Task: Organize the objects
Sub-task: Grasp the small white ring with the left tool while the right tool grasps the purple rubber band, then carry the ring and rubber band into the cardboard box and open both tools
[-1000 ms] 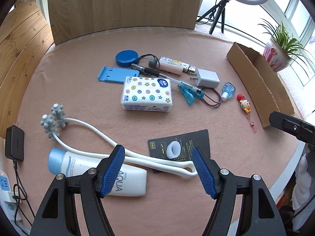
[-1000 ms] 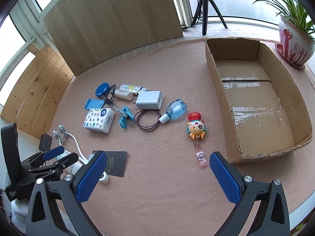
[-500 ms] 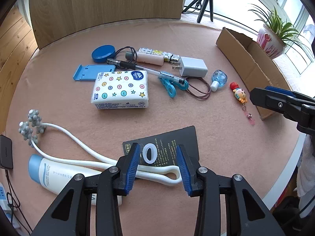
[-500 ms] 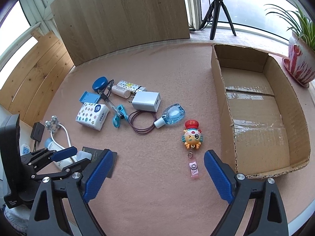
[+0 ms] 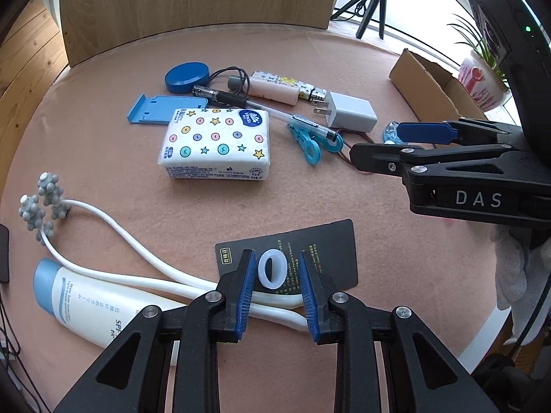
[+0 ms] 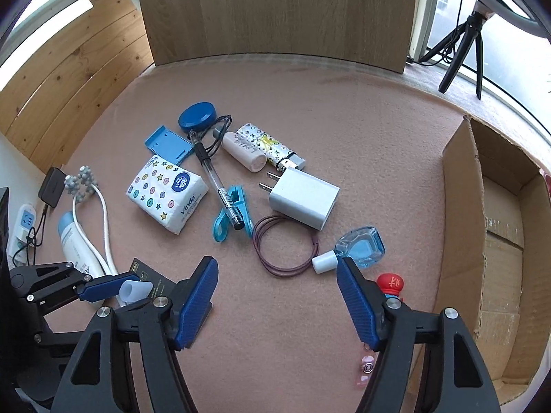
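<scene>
The left tongs (image 5: 277, 268) point steeply down at a black card (image 5: 330, 251) near the front edge of the pink-covered table (image 5: 310, 69), and their blue pads have just been closing around a small white ring (image 5: 272, 269) that stands on that card; the ring sits between the pads, with a thin gap visible on each side, so they do not yet press it. Just behind the pads, a white looped massager (image 5: 103, 227) with grey knobbed heads and a white lotion tube (image 5: 89, 304) lie to the left of the card. Beyond the card lies a star-printed tissue pack (image 5: 215, 141), with a blue phone stand (image 5: 155, 110), a blue round lid (image 5: 187, 75), a pen (image 5: 261, 110), a blue clip (image 5: 310, 144) and a white charger plug (image 5: 351, 112) close around it. The right tongs (image 6: 277, 282) hang over bare table to the right of the card, their jaws apart and just now narrowing with nothing between them; a purple cord loop (image 6: 275, 247), a clear blue bottle (image 6: 361, 246) and a red-capped figure keychain (image 6: 391, 284) lie near their tips. The cardboard box (image 6: 458, 206) stands open at the far right of the card.
</scene>
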`<state>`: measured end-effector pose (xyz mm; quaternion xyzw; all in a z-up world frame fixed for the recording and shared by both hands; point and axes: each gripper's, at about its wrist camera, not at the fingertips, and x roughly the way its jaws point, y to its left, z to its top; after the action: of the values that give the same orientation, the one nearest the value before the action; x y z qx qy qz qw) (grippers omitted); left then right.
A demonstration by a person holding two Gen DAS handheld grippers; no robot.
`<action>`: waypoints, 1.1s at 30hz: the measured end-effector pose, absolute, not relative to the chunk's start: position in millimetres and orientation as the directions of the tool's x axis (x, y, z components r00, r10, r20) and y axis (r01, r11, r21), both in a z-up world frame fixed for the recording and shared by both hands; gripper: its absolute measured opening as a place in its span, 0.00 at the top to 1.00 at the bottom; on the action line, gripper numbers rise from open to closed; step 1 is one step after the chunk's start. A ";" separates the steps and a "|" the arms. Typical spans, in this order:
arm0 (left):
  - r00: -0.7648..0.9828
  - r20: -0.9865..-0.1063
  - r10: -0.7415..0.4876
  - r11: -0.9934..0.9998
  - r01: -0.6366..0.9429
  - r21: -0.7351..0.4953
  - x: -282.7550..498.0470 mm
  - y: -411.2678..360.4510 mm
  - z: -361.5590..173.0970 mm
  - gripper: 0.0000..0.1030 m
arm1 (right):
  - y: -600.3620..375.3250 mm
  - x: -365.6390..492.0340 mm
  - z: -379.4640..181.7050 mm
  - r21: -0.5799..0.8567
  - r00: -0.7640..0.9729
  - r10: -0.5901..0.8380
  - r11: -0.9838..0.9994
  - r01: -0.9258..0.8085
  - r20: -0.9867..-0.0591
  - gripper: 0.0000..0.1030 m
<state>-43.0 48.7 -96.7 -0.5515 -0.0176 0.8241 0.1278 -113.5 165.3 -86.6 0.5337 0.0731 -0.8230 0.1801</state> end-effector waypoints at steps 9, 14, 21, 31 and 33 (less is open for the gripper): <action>-0.375 -0.893 0.249 -0.968 -0.133 -0.214 -41.6 38.5 -99.8 0.73 | 151.8 -127.6 -114.2 0.034 -0.281 -0.188 -0.880 0.474 -0.941 0.70; -0.379 -0.890 0.251 -0.968 -0.111 -0.226 -41.6 35.5 -100.7 0.71 | 160.8 -118.4 -112.6 0.095 -0.244 -0.233 -0.877 0.472 -0.941 0.91; -0.388 -0.891 0.236 -0.972 -0.104 -0.213 -41.5 35.1 -99.9 0.71 | 182.8 -99.5 -113.3 0.205 -0.202 -0.303 -0.894 0.397 -0.931 0.98; -0.405 -0.879 0.253 -0.966 -0.058 -0.251 -38.0 29.7 -89.7 0.90 | 217.2 -68.4 -95.6 0.312 -0.243 -0.385 -0.905 0.290 -0.890 0.98; -0.416 -0.869 0.267 -0.962 -0.064 -0.265 -37.2 32.3 -80.7 0.90 | 222.4 -66.8 -82.4 0.327 -0.271 -0.404 -0.901 0.287 -0.874 0.98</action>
<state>-37.2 32.3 -80.7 -0.5313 -0.0957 0.8359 0.0991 -66.8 222.4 -82.4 0.5634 -0.0519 -0.7955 0.2169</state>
